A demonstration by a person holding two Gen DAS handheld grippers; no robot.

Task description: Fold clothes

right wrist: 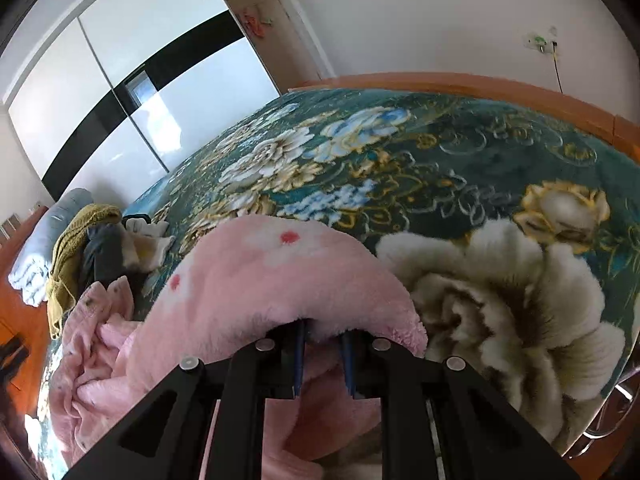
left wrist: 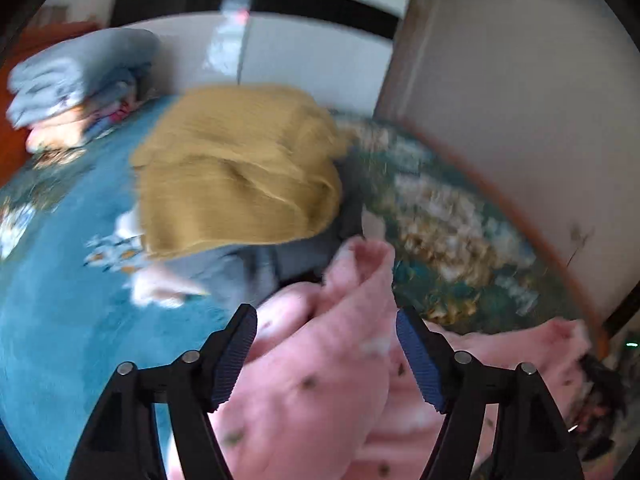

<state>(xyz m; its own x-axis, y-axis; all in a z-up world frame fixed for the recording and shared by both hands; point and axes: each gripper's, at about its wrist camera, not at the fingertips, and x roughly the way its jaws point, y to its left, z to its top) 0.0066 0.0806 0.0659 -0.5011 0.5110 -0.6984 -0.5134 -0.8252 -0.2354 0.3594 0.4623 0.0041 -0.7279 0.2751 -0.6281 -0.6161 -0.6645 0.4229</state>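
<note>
Left wrist view: the left hand-held gripper (left wrist: 326, 354) is seen at the lower centre of the frame with its jaws spread wide. The pink fleece garment (left wrist: 320, 392) lies between and beneath the jaws, but it is not pressed by either blue pad. A mustard knit garment (left wrist: 240, 168) is heaped at frame centre on the blue floral bedspread (left wrist: 60, 300), with grey clothing under it. Folded items (left wrist: 72, 80) are stacked at upper left. The picture is blurred.

Right wrist view: the right hand-held gripper (right wrist: 324, 356) is shown at lower centre, its jaws drawn close and pinching an edge of the pink fleece garment (right wrist: 248, 280), which arches over the fingertips. The remainder is bunched at lower left.

For a clean fold, the pinched edge should probably be kept taut while a free corner is taken by the open gripper. Only one layer should be gripped, and the bunched part should be spread flat first.
</note>
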